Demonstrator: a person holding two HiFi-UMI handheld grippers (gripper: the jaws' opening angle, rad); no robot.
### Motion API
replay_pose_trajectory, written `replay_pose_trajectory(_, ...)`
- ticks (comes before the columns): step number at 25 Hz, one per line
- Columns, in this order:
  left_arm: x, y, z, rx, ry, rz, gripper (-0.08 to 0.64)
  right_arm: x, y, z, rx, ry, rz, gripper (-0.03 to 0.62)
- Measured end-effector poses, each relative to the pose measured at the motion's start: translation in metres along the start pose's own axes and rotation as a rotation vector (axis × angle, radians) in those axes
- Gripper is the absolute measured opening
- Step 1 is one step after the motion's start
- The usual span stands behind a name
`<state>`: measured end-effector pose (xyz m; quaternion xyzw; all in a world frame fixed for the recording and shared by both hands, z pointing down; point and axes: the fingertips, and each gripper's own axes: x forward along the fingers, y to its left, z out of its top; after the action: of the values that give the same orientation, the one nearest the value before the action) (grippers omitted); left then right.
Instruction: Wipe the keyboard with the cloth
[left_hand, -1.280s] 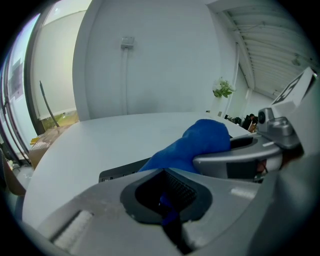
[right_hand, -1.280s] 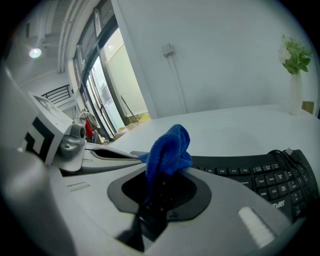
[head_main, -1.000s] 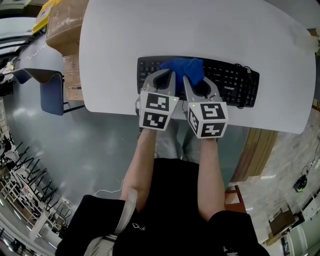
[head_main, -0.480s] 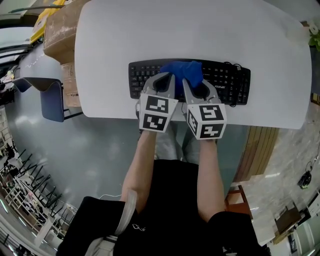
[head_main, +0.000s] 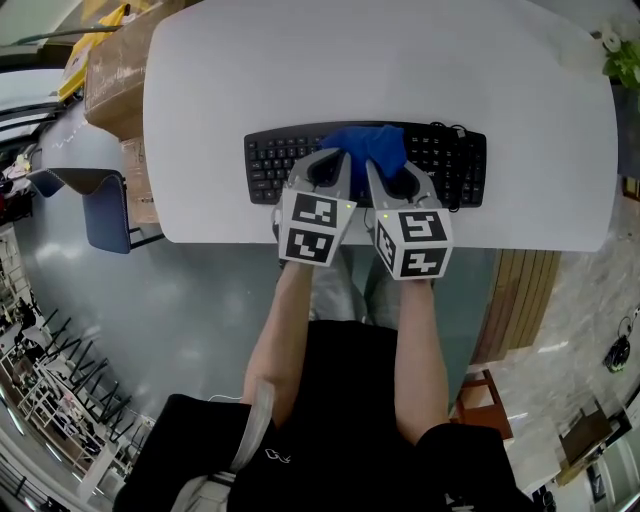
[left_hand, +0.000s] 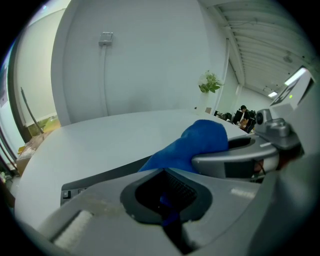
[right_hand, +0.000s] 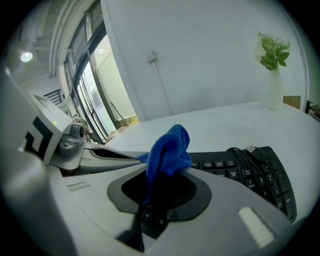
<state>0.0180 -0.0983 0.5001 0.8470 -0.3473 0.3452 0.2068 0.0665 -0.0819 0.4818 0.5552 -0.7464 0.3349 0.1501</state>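
**Blue cloth pinched by two grippers on a black keyboard**

Dressed in black, a person (head_main: 340, 440) low in the head view stretches both forearms up the frame, with a hand-held gripper on each. The left gripper (head_main: 333, 158) and right gripper (head_main: 388, 168) sit side by side at frame centre, angled toward each other over the near edge of a white tabletop (head_main: 400, 60). Each gripper's own view shows its jaws drawn together on a fold of the blue cloth (head_main: 368, 142). In the left gripper view a thin blue strand is nipped in the slit at lower centre, while the bulk of the cloth bulges up right of centre. In the right gripper view the cloth rises from the closed jaws as a rumpled peak at centre frame. The cloth rests bunched on the middle of the black keyboard (head_main: 270, 160). The keyboard lies lengthwise across the tabletop near its front edge, with keys showing on either side of the cloth. A dark cable (right_hand: 245, 151) lies looped over the keyboard's right part in the right gripper view. Farther off, a small green plant (right_hand: 272, 52) stands on the tabletop at the upper right of that frame. Off the tabletop, cardboard boxes (head_main: 115, 60) fill the upper left of the head view, and a blue chair (head_main: 100, 200) stands below them on the grey floor (head_main: 200, 300).
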Motion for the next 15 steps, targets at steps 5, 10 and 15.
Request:
replay_pose_trajectory(5, 0.006, -0.012, 0.005, 0.009, 0.003, -0.012, -0.004, -0.007, -0.012, 0.001, 0.007, -0.002, -0.011, 0.086)
replay_pose_trajectory(10, 0.013, -0.022, 0.010, 0.018, 0.003, -0.024, -0.004, -0.012, -0.024, 0.002, 0.014, -0.006, -0.023, 0.084)
replay_pose_trajectory(15, 0.017, -0.032, 0.015, 0.024, 0.004, -0.034, -0.004, -0.019, -0.034, 0.002, 0.023, -0.008, -0.031, 0.086)
